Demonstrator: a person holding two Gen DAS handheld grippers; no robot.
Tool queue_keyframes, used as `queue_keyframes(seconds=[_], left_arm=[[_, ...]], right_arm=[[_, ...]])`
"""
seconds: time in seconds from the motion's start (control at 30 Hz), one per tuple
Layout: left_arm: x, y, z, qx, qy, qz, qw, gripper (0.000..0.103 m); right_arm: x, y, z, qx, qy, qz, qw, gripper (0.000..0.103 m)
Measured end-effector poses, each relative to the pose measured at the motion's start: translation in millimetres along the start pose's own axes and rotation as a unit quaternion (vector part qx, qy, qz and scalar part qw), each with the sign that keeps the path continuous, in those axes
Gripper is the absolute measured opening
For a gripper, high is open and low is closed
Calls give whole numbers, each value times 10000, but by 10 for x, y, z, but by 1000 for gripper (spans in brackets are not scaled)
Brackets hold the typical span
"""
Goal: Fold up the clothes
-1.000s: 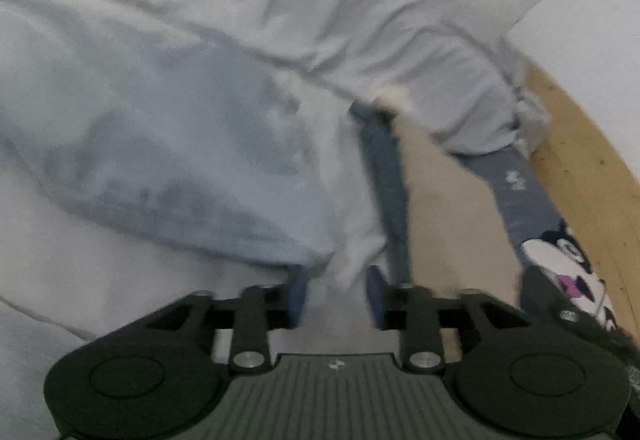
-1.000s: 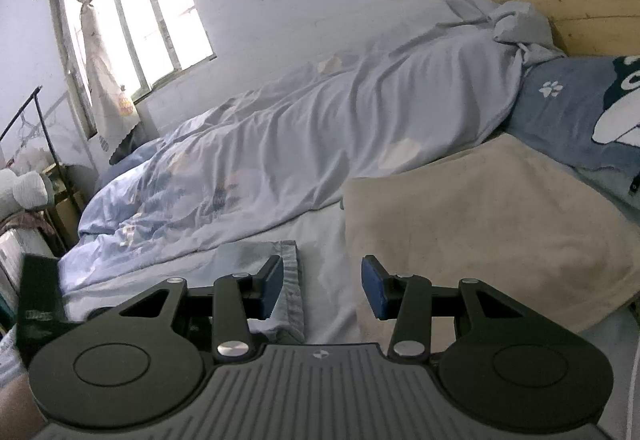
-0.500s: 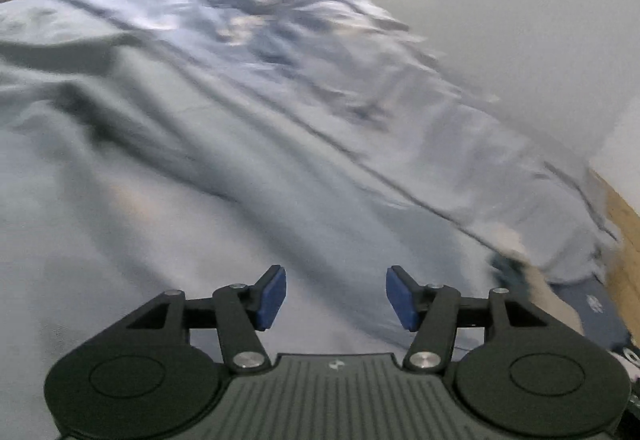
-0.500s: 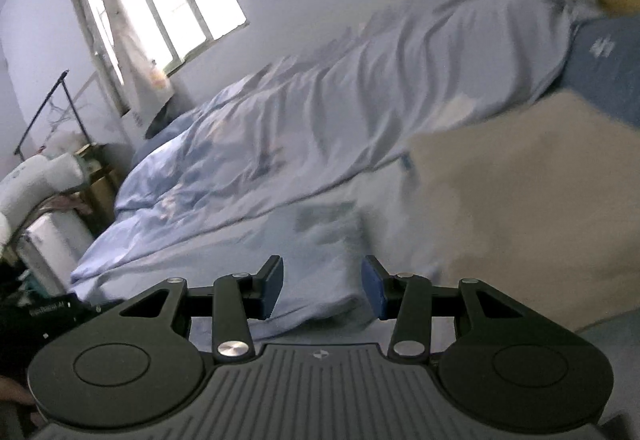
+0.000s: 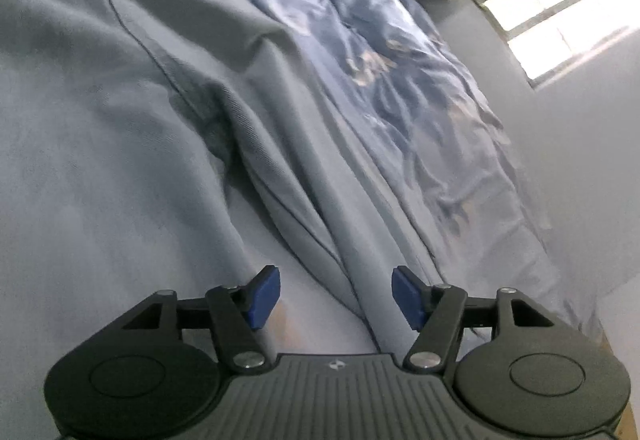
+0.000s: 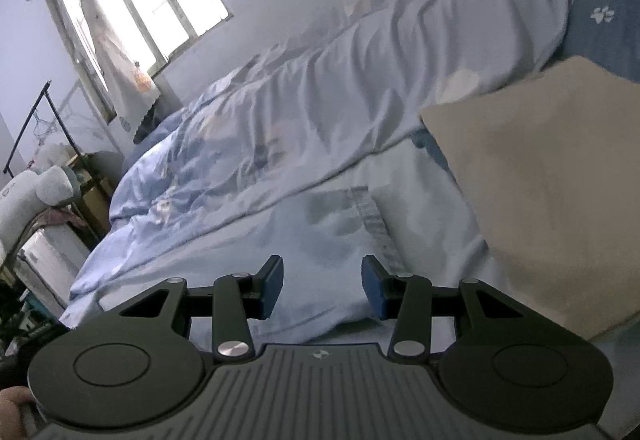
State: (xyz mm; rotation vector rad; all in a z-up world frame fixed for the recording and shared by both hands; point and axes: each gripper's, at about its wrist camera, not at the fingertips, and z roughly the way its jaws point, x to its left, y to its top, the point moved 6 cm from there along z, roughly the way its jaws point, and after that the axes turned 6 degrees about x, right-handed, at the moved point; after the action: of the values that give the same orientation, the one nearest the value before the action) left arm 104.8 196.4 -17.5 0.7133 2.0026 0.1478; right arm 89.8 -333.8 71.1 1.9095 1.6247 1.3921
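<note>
The left gripper (image 5: 336, 296) is hanging just above the bed with its jaws standing wide; they have just been opening, and nothing is sitting between the blue pads (image 5: 262, 298), only cloth lying below them. The right gripper (image 6: 322, 288) is hovering with its jaws partly apart and empty too, over a pale blue garment (image 6: 328, 240).

That garment is lying flat on the sheet (image 5: 80, 200), running from the right gripper's six o'clock up toward twelve, with a stitched hem (image 6: 374, 220) showing at about one o'clock. In the left view a long fold of the same pale cloth (image 5: 280, 168) is stretching away from twelve toward eleven o'clock.

It is looking light, soft and limp, likely to sag and wrinkle when lifted, so the firmer hem or a corner seems the best place to pinch.

Farther off, a beige pillow (image 6: 540, 200) is resting at two o'clock, a rumpled quilt (image 6: 320, 100) beyond, and a window (image 6: 160, 0) at eleven.
</note>
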Motion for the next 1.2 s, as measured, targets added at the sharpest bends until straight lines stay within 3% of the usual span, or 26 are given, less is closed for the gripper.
queue_keyframes(seconds=[0.1,0.23,0.4,0.47,0.7,0.9,1.0,1.03,1.13,1.2], left_arm=[[126,94,158,23,-2,-245,9997,61],[101,202,331,54,25,-172,9998,62],[169,325,380,16,-38,-338,9994,60],[185,357,376,4,-29,-338,9994,51],[292,417,408,37,109,-480,9988,35],[353,430,443,169,146,-445,9988,18],[385,436,474,234,71,-507,9984,8],[394,439,484,243,54,-524,9983,7],[396,451,500,250,-17,-564,9981,4],[380,456,501,237,-29,-519,9984,3]], right_arm=[[93,23,-10,-98,-28,-75,9999,46],[175,58,92,6,-182,-351,9992,46],[121,335,553,405,-456,-660,9960,46],[34,486,770,524,-524,-573,9956,46],[-113,872,1564,996,-607,-548,9917,46],[-375,885,2099,1341,-848,-514,9860,46],[-436,878,2221,1383,-604,-356,9879,45],[-443,879,2243,1375,-500,-300,9888,44],[-440,835,2291,1494,-262,-210,9882,23],[-392,787,2318,1585,-243,-393,9863,21]])
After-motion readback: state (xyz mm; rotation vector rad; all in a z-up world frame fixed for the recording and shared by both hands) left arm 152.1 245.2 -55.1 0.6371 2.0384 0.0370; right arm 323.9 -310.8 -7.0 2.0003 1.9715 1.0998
